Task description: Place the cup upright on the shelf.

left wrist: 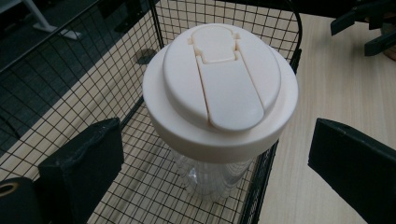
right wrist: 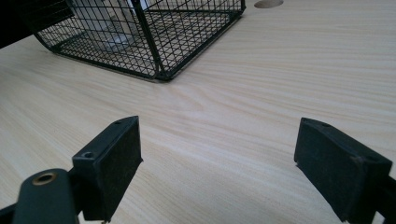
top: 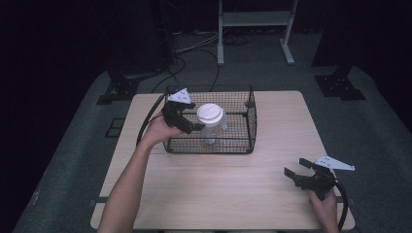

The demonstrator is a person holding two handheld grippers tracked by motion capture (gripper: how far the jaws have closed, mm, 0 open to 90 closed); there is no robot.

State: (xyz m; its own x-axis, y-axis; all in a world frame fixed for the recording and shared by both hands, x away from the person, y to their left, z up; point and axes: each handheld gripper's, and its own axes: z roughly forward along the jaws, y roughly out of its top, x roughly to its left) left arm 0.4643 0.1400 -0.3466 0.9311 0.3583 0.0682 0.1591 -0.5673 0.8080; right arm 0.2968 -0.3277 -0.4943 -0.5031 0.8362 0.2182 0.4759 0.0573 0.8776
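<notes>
Both jaws of the left gripper point(top: 190, 122) are spread beside the white-lidded bottle point(top: 211, 121) standing in the wire basket point(top: 250, 121); the right gripper point(top: 297, 172) is held open, well apart.

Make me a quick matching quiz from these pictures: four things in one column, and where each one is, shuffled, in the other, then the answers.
Things:
1. wire basket
2. clear bottle
3. left gripper
4. right gripper

Places:
A. standing inside the basket
B. open, low over bare wood at the table's near right corner
C. on the far part of the table
D. open, beside the bottle's white lid

Pairs: 1-C, 2-A, 3-D, 4-B
</notes>
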